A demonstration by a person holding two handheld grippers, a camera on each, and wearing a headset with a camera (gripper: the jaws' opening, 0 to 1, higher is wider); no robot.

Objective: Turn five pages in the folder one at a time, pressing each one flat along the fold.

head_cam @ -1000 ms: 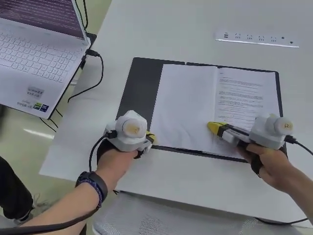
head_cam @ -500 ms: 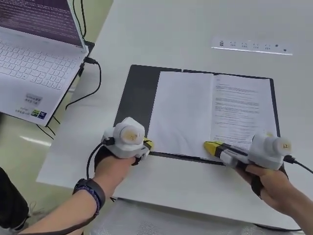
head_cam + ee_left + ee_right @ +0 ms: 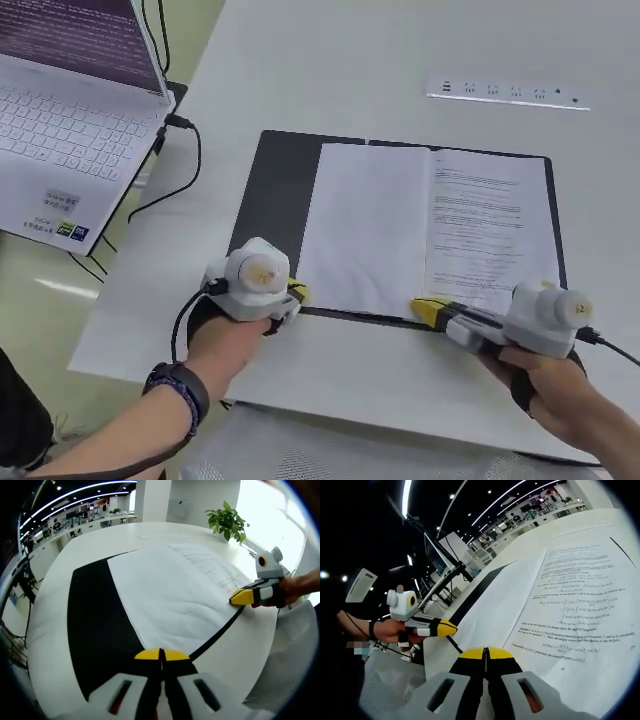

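One open folder (image 3: pixel 275 190), near edge at right gripper (image 3: pixel 420 311)

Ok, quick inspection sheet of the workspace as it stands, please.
Surface: white table.
Job's things: black folder lies open; blank page on the left, printed page on the right, both flat.
Clutter: open laptop at the left; power strip at the far side.
Grippers: left gripper shut at the folder's near edge; right gripper shut near the fold's near end.
Cables: black cable from the laptop.
Surroundings: potted plant.
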